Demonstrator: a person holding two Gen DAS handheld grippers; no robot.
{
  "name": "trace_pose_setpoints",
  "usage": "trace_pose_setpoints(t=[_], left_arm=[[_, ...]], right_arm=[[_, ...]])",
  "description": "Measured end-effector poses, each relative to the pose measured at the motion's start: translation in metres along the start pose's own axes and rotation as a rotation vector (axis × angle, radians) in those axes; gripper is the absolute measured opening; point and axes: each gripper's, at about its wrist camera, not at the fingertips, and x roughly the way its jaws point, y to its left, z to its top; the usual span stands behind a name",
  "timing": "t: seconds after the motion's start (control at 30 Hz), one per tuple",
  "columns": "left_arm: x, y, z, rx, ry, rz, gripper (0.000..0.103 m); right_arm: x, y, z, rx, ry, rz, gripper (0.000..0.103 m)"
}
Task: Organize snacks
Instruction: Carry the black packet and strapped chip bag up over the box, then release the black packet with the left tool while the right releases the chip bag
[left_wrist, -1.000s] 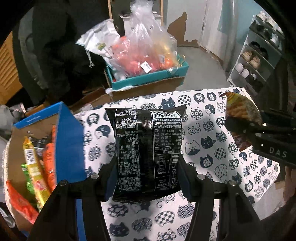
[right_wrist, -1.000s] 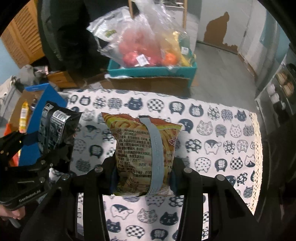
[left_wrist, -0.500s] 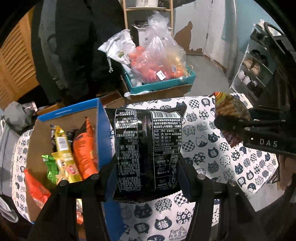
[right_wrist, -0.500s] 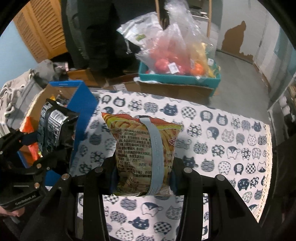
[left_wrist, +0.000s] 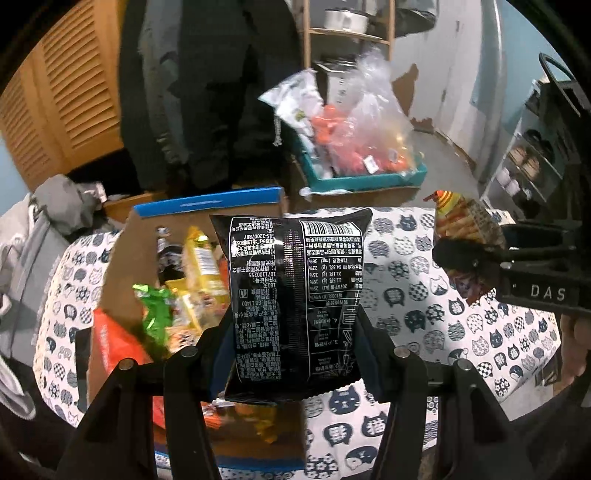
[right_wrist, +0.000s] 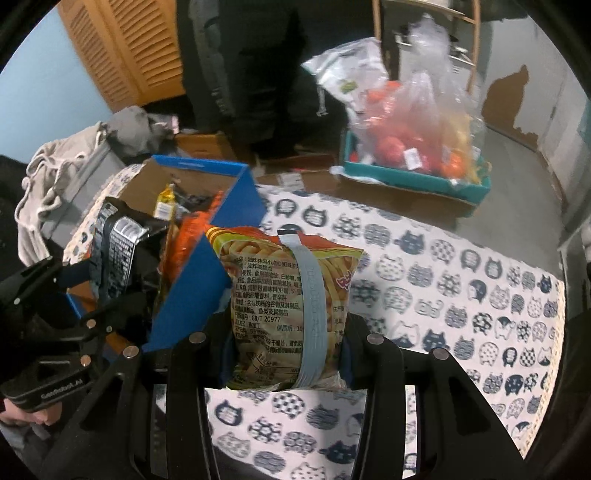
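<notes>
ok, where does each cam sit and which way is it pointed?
Left wrist: on the left gripper, angled down over its black snack bag toward the snack box; right gripper and a hand at right.
Right wrist: on the right gripper, angled down over its yellow snack bag; left gripper at left.
Shared: box, cat-print cloth, both bags.

My room is dim, a bright patch falling on the tablecloth (right_wrist: 461, 280), while fisheye edges curve dark and the far clutter blurs.
</notes>
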Motion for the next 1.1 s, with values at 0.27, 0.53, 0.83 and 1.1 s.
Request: trace_pose_setpoints(t=[0.27,0.53,0.83,1.1], left_arm=[[-0.003,0.043,-0.009,-0.086,0.000,0.022,0.059],[0.005,0.078,-0.022,-0.150,0.022,0.051,0.059],[0.022,0.100,-0.032,-0.204,0.071,0.043,0.059],[0.028,0.101,-0.036,-0.186,0.100,0.082,0.078]], right_arm=[[0.014,0.041,0.019,-0.039,0.006,0.028,0.042],[0.031,0.070,0.038,-0.063,0.018,0.047,0.042],[0.053,0.098,0.052,-0.090,0.051,0.074,0.042],[0.069,0.116,0.061,-0.103,0.071,0.099,0.042]])
